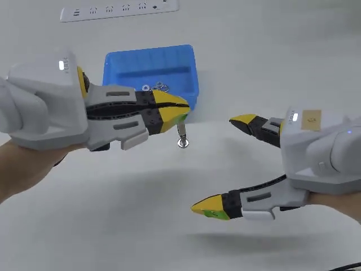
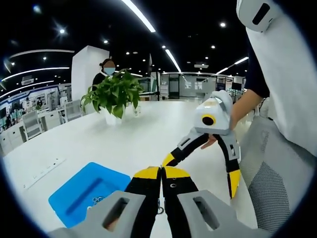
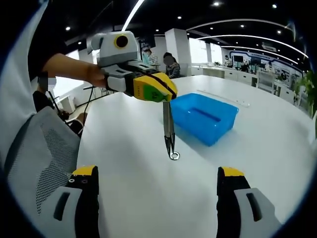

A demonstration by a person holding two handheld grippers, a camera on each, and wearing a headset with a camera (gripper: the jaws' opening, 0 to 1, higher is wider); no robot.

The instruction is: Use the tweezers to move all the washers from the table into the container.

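Note:
My left gripper (image 1: 185,111) is shut on a pair of metal tweezers (image 1: 181,131) that point down at the white table. A small steel washer (image 1: 183,143) sits at the tweezers' tips; I cannot tell if it is lifted off the table. Just behind stands the blue container (image 1: 115,70) with several washers (image 1: 155,87) in it. My right gripper (image 1: 225,164) is open and holds nothing, to the right of the tweezers. In the right gripper view the tweezers (image 3: 168,126) hang from the left gripper (image 3: 171,91), with the washer (image 3: 174,156) in front of the container (image 3: 205,116).
A white power strip (image 1: 118,8) lies at the table's far edge. A potted plant (image 2: 114,94) stands further down the long white table. A mesh chair (image 2: 277,178) is by the person's side.

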